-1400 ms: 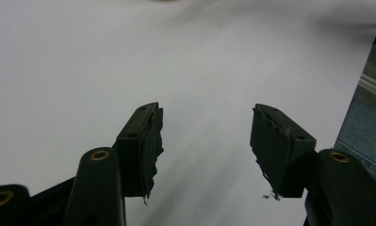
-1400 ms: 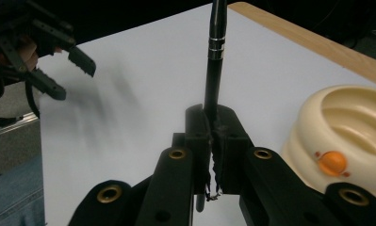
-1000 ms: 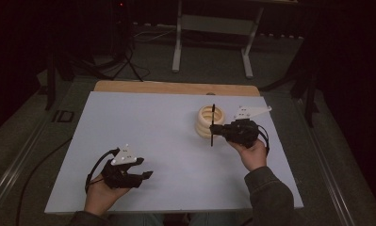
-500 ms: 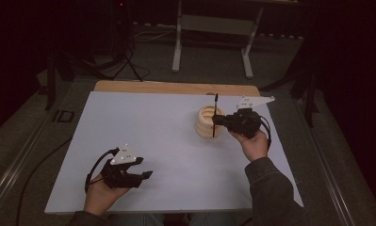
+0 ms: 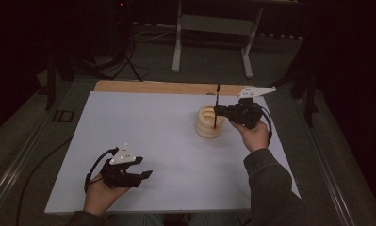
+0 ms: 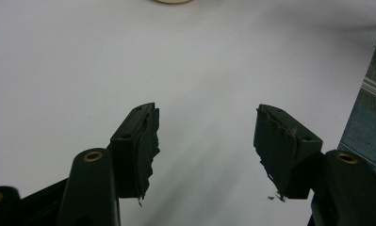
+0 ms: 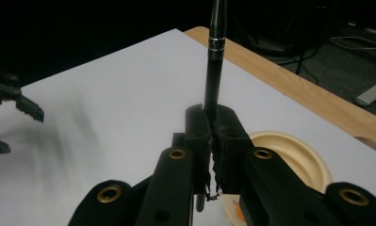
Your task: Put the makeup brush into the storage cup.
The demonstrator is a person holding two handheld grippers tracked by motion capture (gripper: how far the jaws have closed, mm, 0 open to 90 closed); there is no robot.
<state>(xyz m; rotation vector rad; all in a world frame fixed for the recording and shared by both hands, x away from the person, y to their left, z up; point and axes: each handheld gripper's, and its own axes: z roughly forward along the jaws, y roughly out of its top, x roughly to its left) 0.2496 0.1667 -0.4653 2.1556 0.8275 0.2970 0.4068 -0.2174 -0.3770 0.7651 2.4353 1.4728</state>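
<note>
A flat white table [image 5: 152, 141] with a wooden far edge is seen. A ribbed, cream, round holder [image 5: 208, 123] stands right of centre. A slim black pen [image 7: 215, 56], upright over the holder, is clamped by the right gripper [image 5: 219, 111]. The left gripper [image 6: 204, 141] is held with jaws apart, empty, over bare table.

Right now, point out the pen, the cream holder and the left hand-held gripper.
pen [image 7: 216, 56]: right gripper view, upper barrel.
cream holder [image 5: 205, 128]: high view, outer wall.
left hand-held gripper [image 6: 205, 136]: left gripper view, midway between open jaws.
</note>
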